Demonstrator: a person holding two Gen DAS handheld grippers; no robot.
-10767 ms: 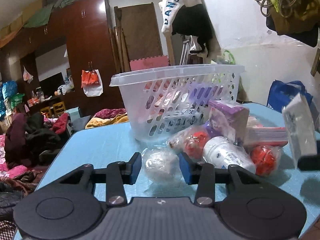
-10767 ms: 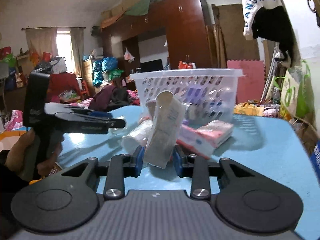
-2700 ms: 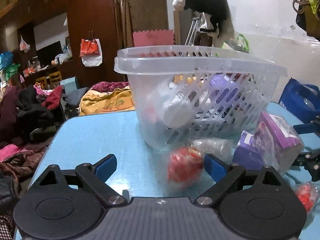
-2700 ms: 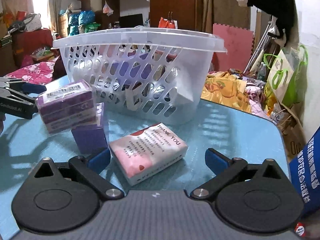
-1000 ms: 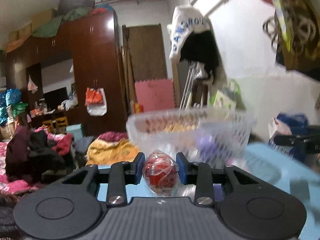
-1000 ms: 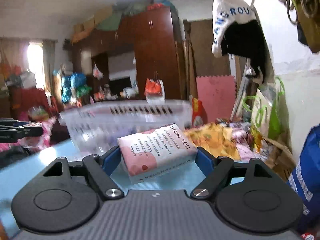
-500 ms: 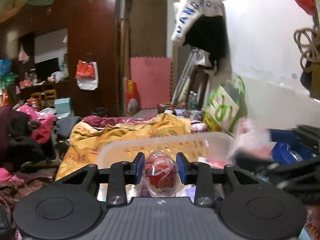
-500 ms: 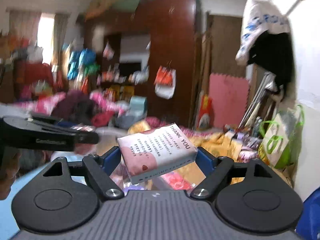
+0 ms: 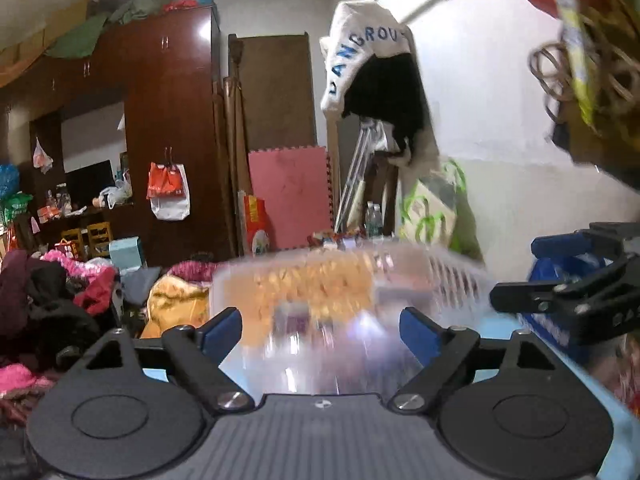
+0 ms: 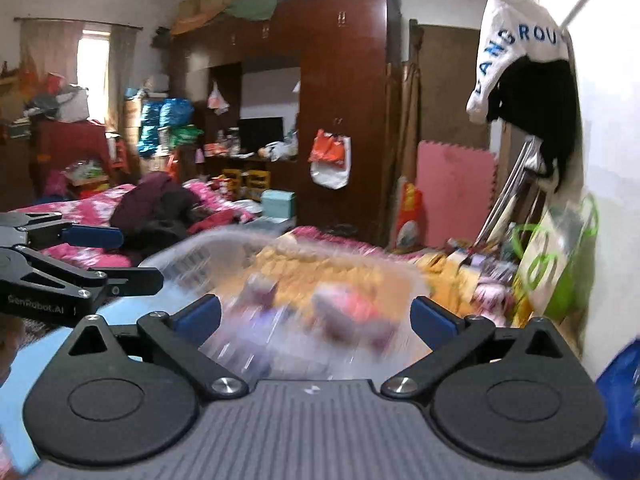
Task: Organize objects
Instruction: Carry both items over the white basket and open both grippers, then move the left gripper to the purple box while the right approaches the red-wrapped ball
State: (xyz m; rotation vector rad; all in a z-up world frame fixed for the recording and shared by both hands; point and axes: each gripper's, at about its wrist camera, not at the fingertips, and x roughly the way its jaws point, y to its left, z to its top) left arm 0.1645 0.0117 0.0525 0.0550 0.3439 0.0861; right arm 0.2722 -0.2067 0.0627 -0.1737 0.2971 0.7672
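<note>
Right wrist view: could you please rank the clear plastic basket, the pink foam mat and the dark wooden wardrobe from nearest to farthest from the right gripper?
1. The clear plastic basket, blurred, just ahead of the right gripper, whose opening jaws are empty.
2. The pink foam mat, upright, right of centre.
3. The dark wooden wardrobe, centre; it seems barely behind the mat, so that order is uncertain.

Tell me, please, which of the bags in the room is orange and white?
The orange-and-white bag hangs on the wardrobe door; the green-striped bag is by the wall, and the blue bag at the right edge.
</note>
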